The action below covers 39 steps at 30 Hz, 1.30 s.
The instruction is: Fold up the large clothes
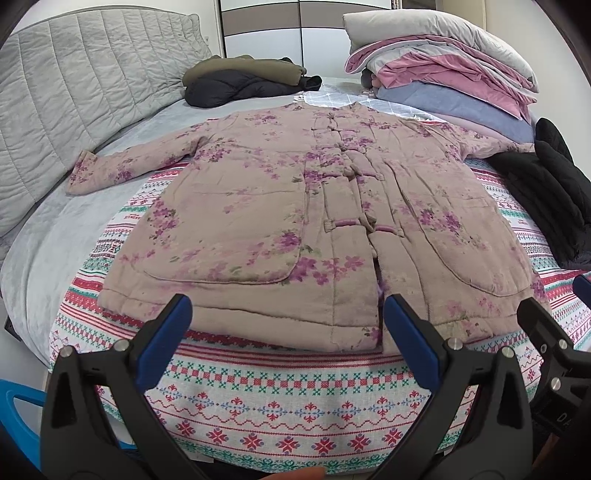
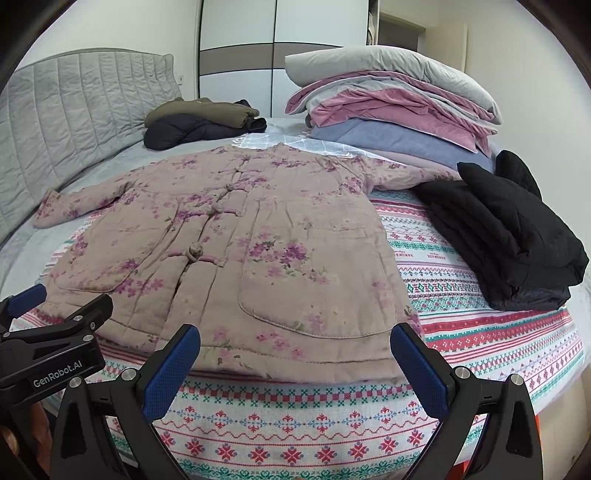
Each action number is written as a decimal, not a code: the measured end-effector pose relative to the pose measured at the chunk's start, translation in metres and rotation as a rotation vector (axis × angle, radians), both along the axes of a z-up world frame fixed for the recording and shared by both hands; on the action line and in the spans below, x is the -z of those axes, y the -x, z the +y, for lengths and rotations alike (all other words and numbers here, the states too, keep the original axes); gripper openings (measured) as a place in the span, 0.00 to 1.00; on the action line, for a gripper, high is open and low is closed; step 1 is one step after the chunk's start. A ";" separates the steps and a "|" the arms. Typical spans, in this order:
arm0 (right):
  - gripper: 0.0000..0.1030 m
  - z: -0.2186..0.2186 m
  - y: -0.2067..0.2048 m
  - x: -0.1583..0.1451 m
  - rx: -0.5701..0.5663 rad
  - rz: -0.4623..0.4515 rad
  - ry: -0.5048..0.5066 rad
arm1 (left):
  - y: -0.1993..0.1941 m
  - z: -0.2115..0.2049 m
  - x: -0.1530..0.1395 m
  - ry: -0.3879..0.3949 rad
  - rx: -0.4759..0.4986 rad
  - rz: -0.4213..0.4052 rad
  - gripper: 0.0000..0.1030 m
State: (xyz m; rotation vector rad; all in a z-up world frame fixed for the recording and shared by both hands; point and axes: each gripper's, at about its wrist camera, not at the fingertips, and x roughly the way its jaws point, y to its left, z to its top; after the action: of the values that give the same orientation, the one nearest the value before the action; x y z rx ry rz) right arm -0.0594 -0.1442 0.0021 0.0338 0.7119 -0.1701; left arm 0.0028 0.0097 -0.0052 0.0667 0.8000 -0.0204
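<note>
Floral padded coat (image 1: pixel 295 206) flat on patterned bedspread (image 1: pixel 280 406), black folded garment (image 2: pixel 509 236) at its right sleeve, bedding stack (image 2: pixel 388 107) behind; left gripper (image 1: pixel 286 332) and right gripper (image 2: pixel 295 354) gape wide, empty.

Left gripper (image 1: pixel 288 321) and right gripper (image 2: pixel 295 347), jaws wide apart.

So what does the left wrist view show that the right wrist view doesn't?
Only the left wrist view: a blue plastic object at bottom left, off the bed's edge. Only the right wrist view: the whole folded black garment, and a doorway at the back. Both: the floral padded jacket spread flat, buttoned, sleeves out, with open left gripper and right gripper near its hem.
</note>
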 end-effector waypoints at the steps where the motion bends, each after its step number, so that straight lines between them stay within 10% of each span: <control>1: 1.00 0.000 0.000 0.000 0.001 -0.001 0.002 | 0.000 0.000 0.000 0.002 0.000 -0.002 1.00; 24: 1.00 -0.008 -0.002 0.001 0.005 0.001 0.024 | -0.013 0.027 0.003 0.043 -0.031 0.047 1.00; 39: 0.97 -0.166 -0.001 0.058 0.241 0.243 -0.535 | -0.052 0.189 0.045 0.352 -0.335 0.218 0.87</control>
State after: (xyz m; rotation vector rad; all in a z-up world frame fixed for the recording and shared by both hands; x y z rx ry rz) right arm -0.0585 -0.3100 -0.0558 0.6202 0.9797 -0.2128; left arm 0.0552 0.1982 -0.0503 -0.4090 1.0065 0.1500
